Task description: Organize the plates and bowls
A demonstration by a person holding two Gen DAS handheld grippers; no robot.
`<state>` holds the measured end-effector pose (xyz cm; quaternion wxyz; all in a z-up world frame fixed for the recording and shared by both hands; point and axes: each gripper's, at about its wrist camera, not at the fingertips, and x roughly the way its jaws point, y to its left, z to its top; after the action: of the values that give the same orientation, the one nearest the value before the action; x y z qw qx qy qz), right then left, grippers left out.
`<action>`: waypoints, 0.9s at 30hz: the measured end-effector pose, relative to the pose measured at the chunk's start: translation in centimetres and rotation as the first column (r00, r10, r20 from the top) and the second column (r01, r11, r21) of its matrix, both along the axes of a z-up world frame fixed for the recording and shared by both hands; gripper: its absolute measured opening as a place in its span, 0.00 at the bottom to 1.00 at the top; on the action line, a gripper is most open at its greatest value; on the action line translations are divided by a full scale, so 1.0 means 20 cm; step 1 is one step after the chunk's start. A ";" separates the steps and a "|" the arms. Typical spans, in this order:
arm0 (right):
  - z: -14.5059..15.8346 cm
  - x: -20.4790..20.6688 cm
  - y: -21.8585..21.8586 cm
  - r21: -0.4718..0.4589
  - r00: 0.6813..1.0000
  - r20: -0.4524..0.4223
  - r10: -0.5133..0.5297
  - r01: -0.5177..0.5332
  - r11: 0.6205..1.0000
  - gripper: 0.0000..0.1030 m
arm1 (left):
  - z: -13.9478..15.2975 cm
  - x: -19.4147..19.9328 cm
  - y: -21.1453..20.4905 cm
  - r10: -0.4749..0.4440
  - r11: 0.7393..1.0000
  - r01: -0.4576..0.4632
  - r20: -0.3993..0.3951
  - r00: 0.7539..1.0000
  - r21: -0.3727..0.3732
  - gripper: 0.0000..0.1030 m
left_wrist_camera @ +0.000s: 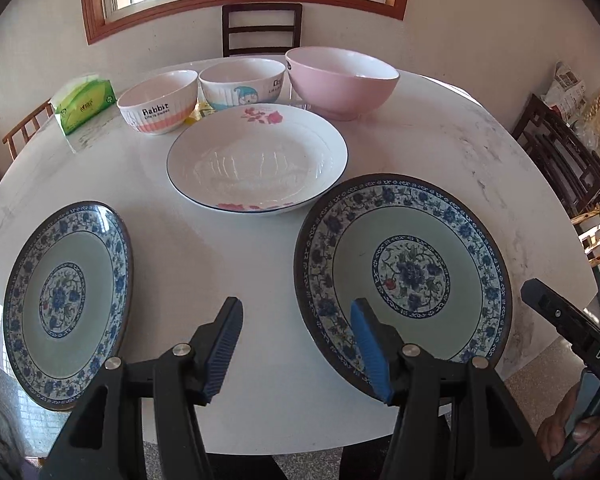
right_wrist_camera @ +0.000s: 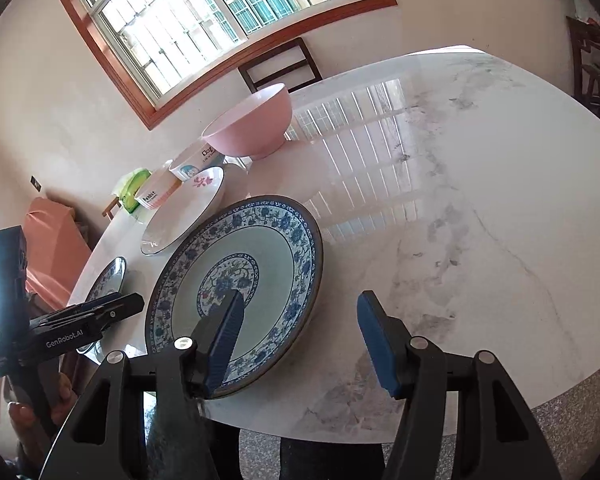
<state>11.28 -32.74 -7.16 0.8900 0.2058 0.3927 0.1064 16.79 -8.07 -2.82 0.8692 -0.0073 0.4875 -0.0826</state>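
Blue-rimmed plate [left_wrist_camera: 404, 268] | between both spread tongs, seemingly untouched | left tongs [left_wrist_camera: 296, 316] | right tongs [right_wrist_camera: 300, 312]

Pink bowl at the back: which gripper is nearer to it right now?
Hard to call. The left gripper and right gripper both hover open at the near table edge, by the blue plate, far from the pink bowl.

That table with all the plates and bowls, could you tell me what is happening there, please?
A person holds a gripper in each hand over the table. The left gripper and the right gripper are both open and hold nothing, hovering by the near blue plate. A second blue plate, a white plate and three bowls sit untouched, nothing stacked yet.
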 end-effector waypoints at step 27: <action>-0.11 0.27 0.04 0.056 0.989 -0.083 0.124 -0.120 0.991 0.37 | -0.16 0.17 0.09 -0.013 0.952 -0.038 -0.164 0.986 -0.304 0.55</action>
<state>16.65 -31.97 -9.41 0.8585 0.2083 0.4399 0.1615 20.09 -6.23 -5.92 0.8148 -0.1518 0.5387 -0.1509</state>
